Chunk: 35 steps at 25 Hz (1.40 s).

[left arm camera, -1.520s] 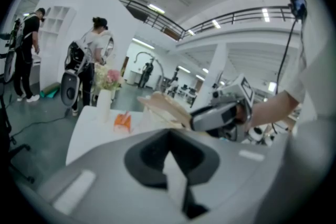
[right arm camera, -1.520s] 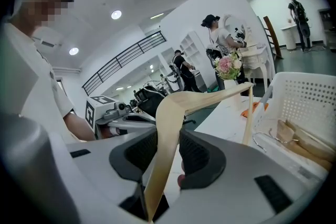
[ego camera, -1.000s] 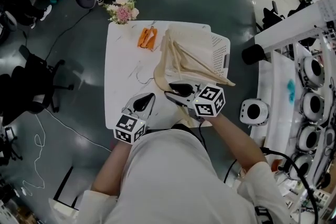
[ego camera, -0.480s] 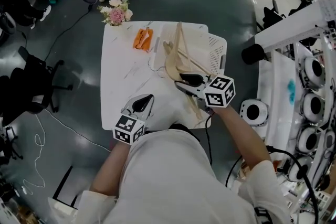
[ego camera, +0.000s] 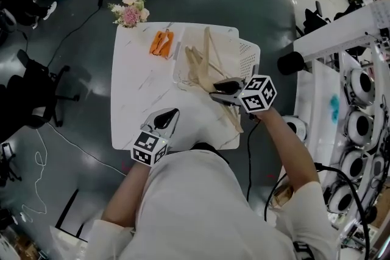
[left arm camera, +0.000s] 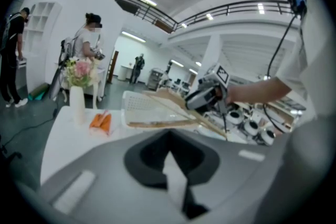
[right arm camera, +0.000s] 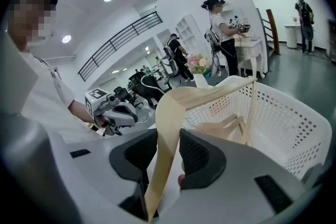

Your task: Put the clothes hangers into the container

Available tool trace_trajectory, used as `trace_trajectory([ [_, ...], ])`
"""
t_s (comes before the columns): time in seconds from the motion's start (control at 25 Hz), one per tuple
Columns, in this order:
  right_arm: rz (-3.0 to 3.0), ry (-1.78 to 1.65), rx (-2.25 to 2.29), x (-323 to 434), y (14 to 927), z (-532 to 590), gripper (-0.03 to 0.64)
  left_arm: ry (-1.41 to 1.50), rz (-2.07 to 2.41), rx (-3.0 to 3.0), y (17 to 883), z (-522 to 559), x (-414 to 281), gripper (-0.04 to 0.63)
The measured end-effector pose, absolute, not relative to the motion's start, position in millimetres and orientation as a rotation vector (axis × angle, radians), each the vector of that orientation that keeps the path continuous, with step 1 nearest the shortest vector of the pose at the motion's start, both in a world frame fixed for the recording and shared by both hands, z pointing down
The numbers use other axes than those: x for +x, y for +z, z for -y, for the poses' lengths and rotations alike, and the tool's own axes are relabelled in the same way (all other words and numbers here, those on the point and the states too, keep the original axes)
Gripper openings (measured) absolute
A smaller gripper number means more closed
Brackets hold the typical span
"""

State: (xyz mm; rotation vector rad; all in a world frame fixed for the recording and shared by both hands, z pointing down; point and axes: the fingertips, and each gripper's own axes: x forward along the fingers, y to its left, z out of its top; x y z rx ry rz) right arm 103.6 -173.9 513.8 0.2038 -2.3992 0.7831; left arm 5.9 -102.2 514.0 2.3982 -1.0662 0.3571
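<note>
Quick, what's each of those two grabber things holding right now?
Left gripper: closed, holding nothing.
Right gripper: closed on a wooden hanger.

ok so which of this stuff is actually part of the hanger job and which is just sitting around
Part of the job:
- wooden hanger clamped in the right gripper
- other hangers already in the basket
- white basket

Just lying about:
- orange item on the table
- flower vase at the table's far corner
</note>
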Motion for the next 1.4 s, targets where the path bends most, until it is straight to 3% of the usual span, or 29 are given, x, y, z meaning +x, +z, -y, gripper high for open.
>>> trace_trajectory([
  [0.72,2.205,0.703,-0.136,112.4,547.8,159.8,0.127,0.345,1.091,2.35,528.0,98.6,19.0,0.002],
  [1.4,2.088,0.74,-0.138,120.2,593.7,200.4,0.129,0.337,1.174,2.268,538.8,88.9,15.0,0.002],
])
